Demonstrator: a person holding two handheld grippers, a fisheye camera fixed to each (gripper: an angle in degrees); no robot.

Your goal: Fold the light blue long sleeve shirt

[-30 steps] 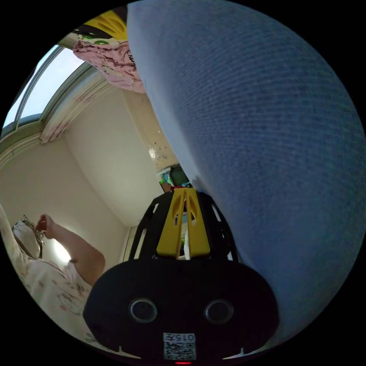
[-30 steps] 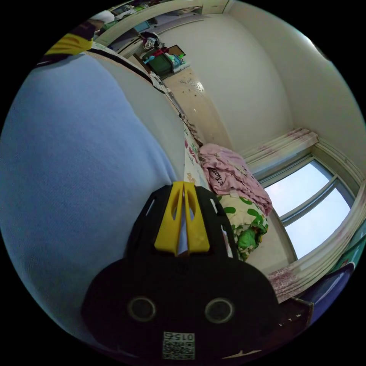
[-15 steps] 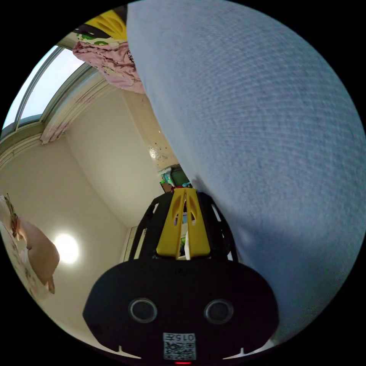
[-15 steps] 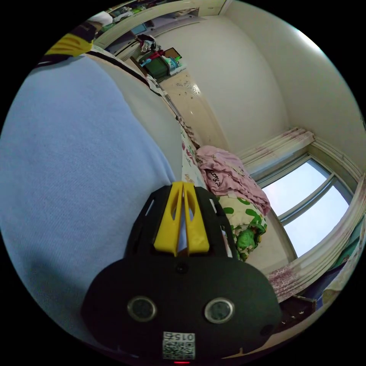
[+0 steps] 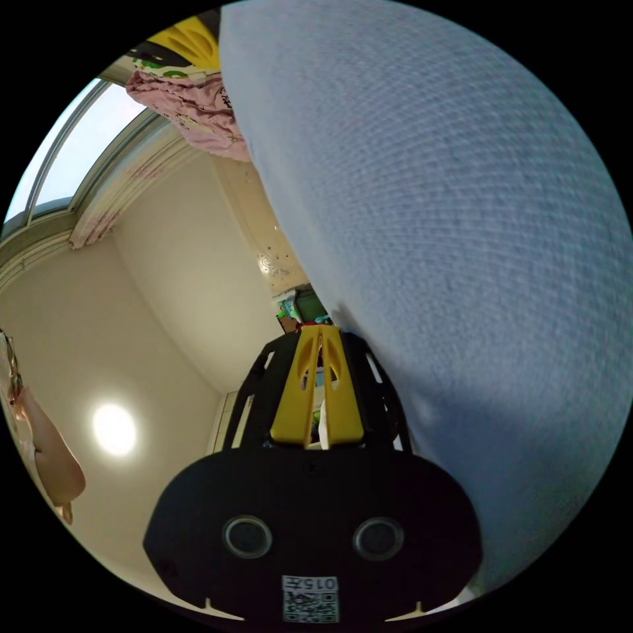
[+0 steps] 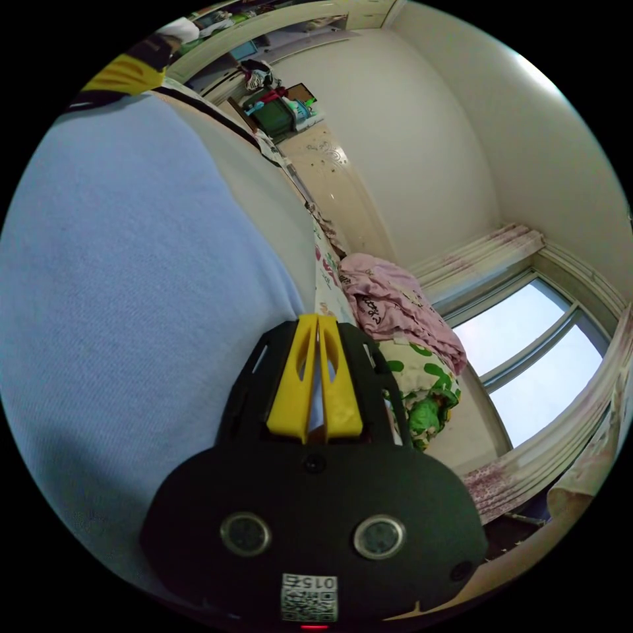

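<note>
The light blue shirt (image 5: pixel 448 217) hangs right up against both cameras; left gripper (image 5: pixel 319 336) has its yellow jaws pressed together, tips meeting; right gripper (image 6: pixel 316 323) likewise, shirt (image 6: pixel 132 297) beside it; pink clothes (image 6: pixel 395 303) nearby.

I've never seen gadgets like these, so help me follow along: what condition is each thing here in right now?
Left tool: jaws closed together, beside the blue cloth.
Right tool: jaws closed together, blue cloth visible between them.
Light blue shirt: spread smooth close to both cameras.
Pink garment: crumpled in a heap.
Green-patterned bedding: bunched up.
Ceiling light: on.
</note>
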